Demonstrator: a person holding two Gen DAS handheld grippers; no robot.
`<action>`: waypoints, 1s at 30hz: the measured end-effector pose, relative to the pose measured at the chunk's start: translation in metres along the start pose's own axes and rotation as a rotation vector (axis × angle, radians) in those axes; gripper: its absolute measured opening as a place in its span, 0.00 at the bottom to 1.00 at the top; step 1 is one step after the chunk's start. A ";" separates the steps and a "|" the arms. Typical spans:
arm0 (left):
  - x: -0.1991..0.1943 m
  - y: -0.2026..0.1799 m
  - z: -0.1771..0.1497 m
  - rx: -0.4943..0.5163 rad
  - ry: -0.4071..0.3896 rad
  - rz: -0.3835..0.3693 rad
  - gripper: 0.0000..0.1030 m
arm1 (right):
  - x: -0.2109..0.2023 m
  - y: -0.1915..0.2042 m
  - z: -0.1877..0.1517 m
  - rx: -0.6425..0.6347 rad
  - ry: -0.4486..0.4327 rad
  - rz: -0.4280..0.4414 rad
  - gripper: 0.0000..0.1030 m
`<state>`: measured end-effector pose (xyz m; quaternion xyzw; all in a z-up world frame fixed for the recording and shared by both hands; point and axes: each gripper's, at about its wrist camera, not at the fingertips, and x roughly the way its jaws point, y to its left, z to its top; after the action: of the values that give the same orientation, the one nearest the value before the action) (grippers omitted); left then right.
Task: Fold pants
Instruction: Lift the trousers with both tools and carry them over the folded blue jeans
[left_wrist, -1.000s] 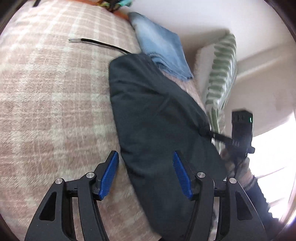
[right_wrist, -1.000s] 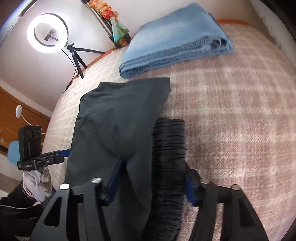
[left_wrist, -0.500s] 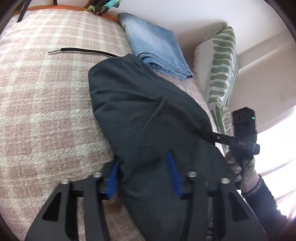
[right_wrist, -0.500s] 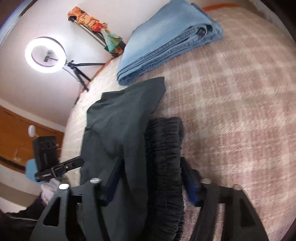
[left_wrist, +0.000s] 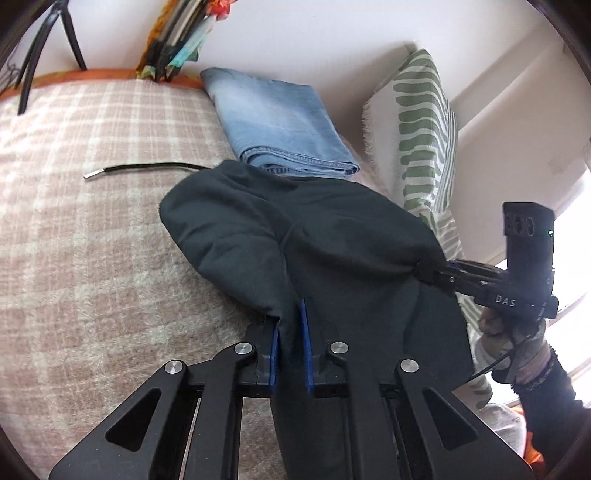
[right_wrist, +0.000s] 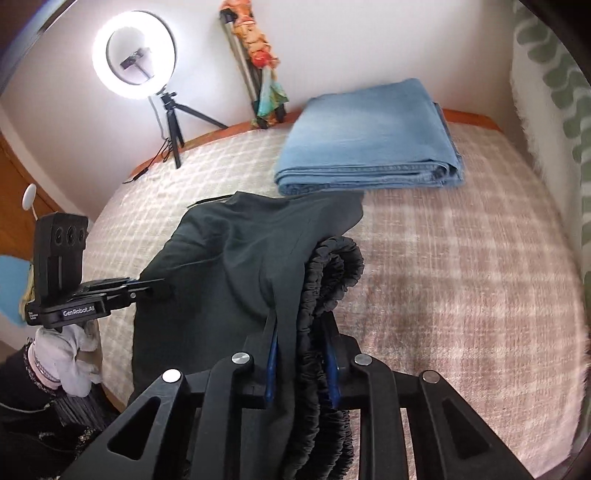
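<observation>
Left wrist view: the left gripper (left_wrist: 291, 332) has its blue pads (left_wrist: 303, 339) pinched on a fold of the dark pants (left_wrist: 332, 251), and the jaws are closing further on the cloth. The pants are lifted at this near edge and drape back onto the plaid blanket (left_wrist: 92, 240). A black drawstring (left_wrist: 147, 168) trails from their far end across the blanket. Just behind the pants lies a folded pair of jeans (left_wrist: 280, 125), beside a green-striped pillow (left_wrist: 424, 133). At the right edge of the pants, the right gripper (left_wrist: 428, 273) grips the cloth, carried by a gloved hand (left_wrist: 513, 339).

Right wrist view: the right gripper (right_wrist: 301, 354) is closing on the gathered elastic waistband (right_wrist: 332, 280) and a layer of the pants (right_wrist: 229, 266), both squeezed between its pads. The cloth hangs raised above the blanket (right_wrist: 461, 277). The left gripper (right_wrist: 155, 286) holds the pants' opposite edge. The jeans (right_wrist: 369, 140) sit behind, near the far edge of the bed. A lit ring light (right_wrist: 135, 55) stands on a tripod by the wall.
</observation>
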<state>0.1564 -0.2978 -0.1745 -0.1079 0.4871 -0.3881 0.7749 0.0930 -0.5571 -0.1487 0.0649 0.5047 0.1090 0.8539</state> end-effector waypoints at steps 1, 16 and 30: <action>0.002 0.001 0.000 -0.001 0.003 0.005 0.08 | 0.001 0.000 0.000 -0.007 0.009 -0.015 0.19; 0.032 0.034 -0.008 -0.182 0.049 -0.082 0.25 | 0.023 -0.029 -0.012 0.118 0.037 0.021 0.20; -0.003 -0.018 0.018 0.038 -0.057 -0.068 0.07 | -0.021 0.014 0.000 -0.047 -0.088 -0.068 0.18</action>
<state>0.1622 -0.3118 -0.1531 -0.1207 0.4536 -0.4203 0.7766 0.0819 -0.5487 -0.1277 0.0321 0.4660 0.0888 0.8798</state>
